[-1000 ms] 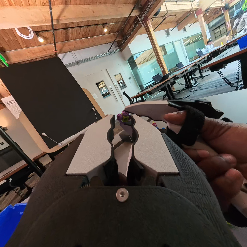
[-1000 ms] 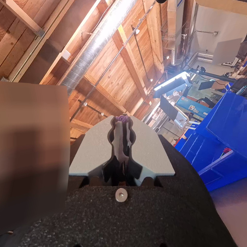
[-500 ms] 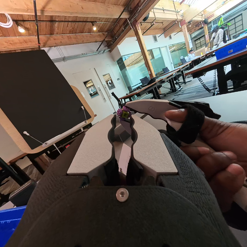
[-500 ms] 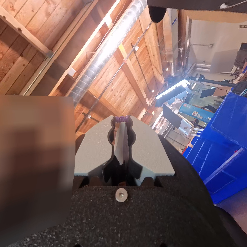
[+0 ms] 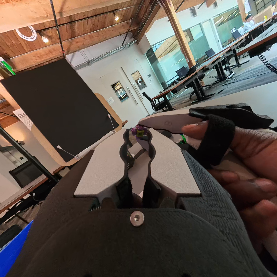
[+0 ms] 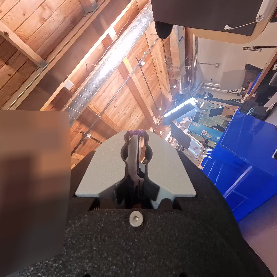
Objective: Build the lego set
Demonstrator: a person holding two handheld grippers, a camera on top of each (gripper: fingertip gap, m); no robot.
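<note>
The right gripper (image 6: 136, 132) pinches a small purple flower piece (image 5: 139, 131) at its fingertips. The left gripper (image 5: 137, 131) stands with a narrow gap just below that piece, fingers beside it; whether they touch it is unclear. Blue bins (image 6: 245, 151) stand to the right.

Purple flower piece (image 5: 139, 131) between parted tongs (image 5: 137, 132)
</note>
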